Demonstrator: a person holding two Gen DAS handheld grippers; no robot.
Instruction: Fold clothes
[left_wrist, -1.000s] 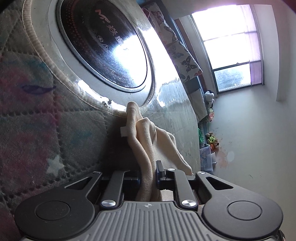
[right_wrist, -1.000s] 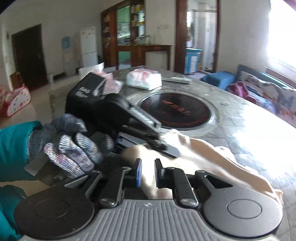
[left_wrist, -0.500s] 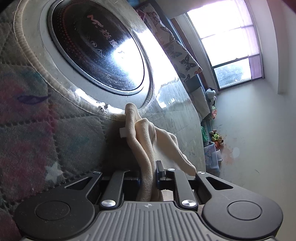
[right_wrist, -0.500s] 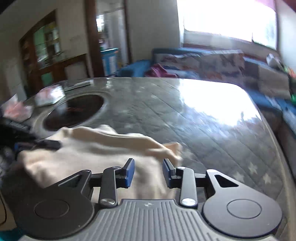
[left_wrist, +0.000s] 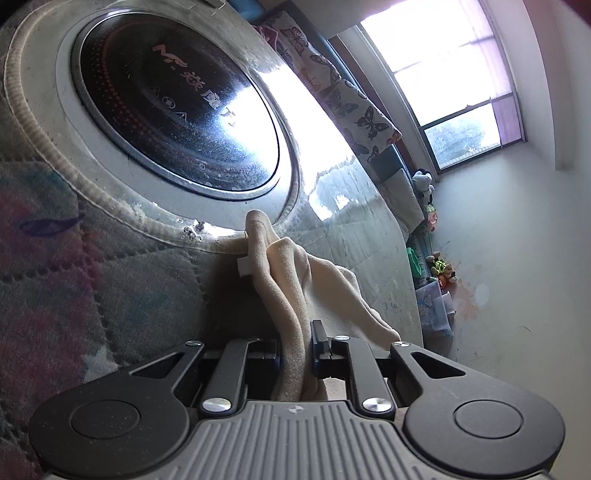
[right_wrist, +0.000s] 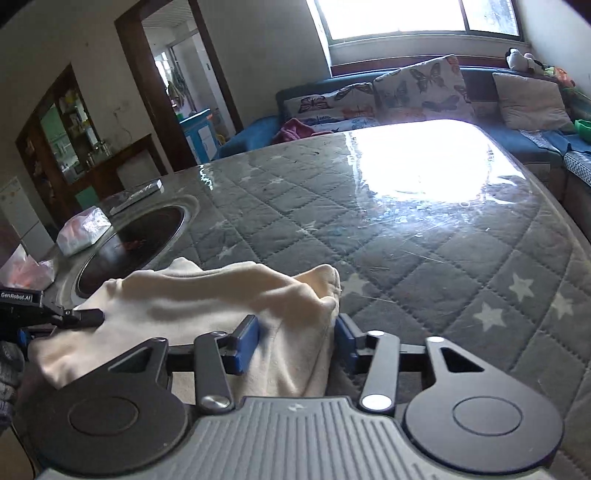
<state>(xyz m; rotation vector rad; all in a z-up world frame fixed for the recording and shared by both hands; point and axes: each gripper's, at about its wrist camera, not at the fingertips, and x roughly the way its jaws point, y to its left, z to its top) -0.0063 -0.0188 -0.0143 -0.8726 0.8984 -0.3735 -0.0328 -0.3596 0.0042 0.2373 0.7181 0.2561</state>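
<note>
A cream cloth (right_wrist: 207, 295) lies bunched on the quilted table cover (right_wrist: 424, 258), beside a round dark cooktop (right_wrist: 129, 243). My right gripper (right_wrist: 297, 334) straddles the cloth's right end. Its jaws are closing, with a thick fold between the blue pads (right_wrist: 247, 332) and no firm pinch to be seen. In the left wrist view my left gripper (left_wrist: 297, 339) is shut on a hanging fold of the cream cloth (left_wrist: 288, 266), near the cooktop (left_wrist: 177, 103) rim. The left gripper's fingertips (right_wrist: 88, 316) also show at the cloth's left end, on the fabric.
Two plastic-wrapped packs (right_wrist: 83, 230) and a remote (right_wrist: 136, 194) lie beyond the cooktop. A blue sofa with butterfly cushions (right_wrist: 417, 92) runs behind the table, under a bright window. The table's rounded edge (right_wrist: 554, 206) falls away at the right.
My right gripper swung from over the gloved left hand to the cloth's right end and opened its jaws around a fold. The left gripper kept its hold and barely shifted.
</note>
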